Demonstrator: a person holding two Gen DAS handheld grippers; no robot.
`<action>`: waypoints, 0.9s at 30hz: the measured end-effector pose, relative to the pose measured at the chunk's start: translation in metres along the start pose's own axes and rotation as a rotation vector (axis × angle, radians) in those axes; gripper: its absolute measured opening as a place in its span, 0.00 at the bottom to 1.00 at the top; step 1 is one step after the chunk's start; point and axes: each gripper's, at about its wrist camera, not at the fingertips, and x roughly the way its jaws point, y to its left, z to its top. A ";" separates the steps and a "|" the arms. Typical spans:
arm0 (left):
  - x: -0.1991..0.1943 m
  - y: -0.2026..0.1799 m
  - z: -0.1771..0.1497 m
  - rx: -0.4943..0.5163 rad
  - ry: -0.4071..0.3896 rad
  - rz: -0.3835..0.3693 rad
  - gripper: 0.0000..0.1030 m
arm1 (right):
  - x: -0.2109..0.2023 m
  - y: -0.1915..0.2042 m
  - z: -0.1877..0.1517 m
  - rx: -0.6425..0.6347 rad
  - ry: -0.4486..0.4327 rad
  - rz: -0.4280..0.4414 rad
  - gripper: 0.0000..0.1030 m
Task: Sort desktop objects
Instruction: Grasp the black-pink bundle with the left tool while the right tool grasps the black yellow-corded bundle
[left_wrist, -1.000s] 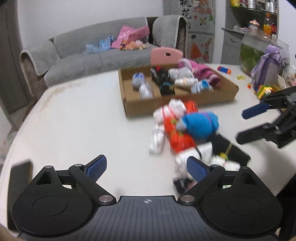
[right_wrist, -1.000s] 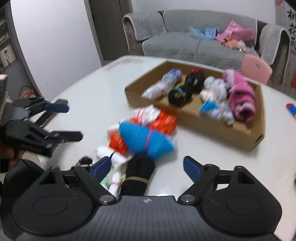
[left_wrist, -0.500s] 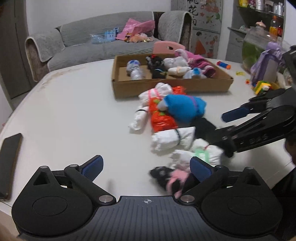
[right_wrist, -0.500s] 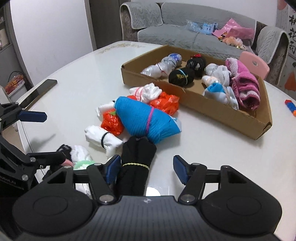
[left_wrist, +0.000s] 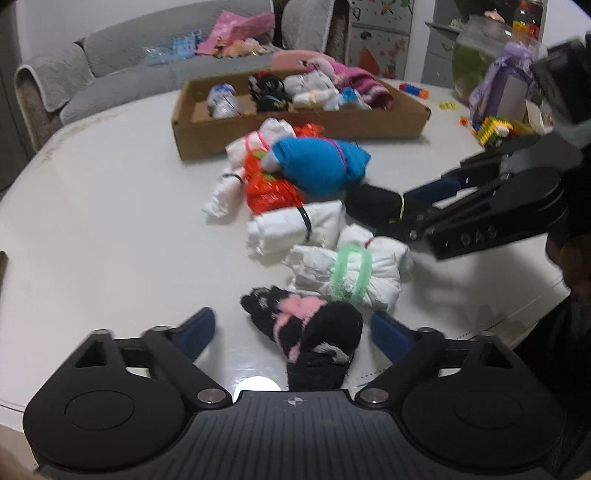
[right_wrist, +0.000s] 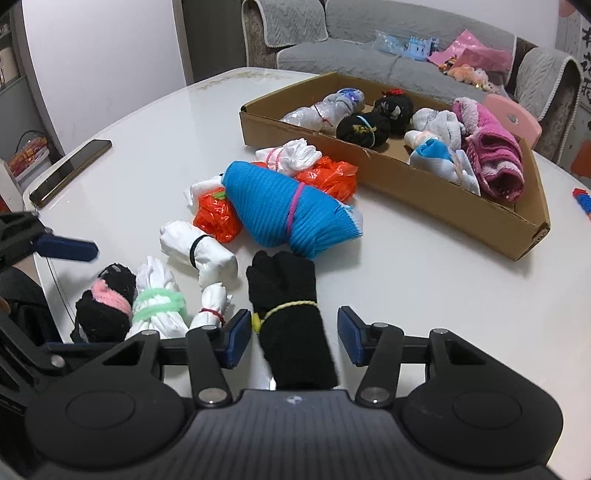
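Angling steeply down at lower frame, left gripper (left_wrist: 291, 330) closing around black-and-pink sock bundle (left_wrist: 306, 332), right gripper (right_wrist: 293, 336) closing around black glove bundle (right_wrist: 288, 306), neither pressed.

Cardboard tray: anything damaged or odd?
Cardboard tray has a small tear in its near wall's top edge, below the black bundle with the blue band. Its right corner flap gapes slightly. Bundles inside sit loosely; nothing spilled.
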 end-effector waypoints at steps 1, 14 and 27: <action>0.000 -0.001 -0.001 0.009 -0.011 0.003 0.85 | -0.001 0.000 0.000 -0.003 0.001 -0.003 0.42; -0.005 0.012 -0.002 -0.023 -0.042 0.032 0.62 | -0.009 -0.015 -0.008 0.019 -0.017 -0.020 0.36; -0.022 0.027 -0.001 -0.047 -0.049 0.043 0.60 | -0.025 -0.040 -0.016 0.074 -0.033 -0.020 0.35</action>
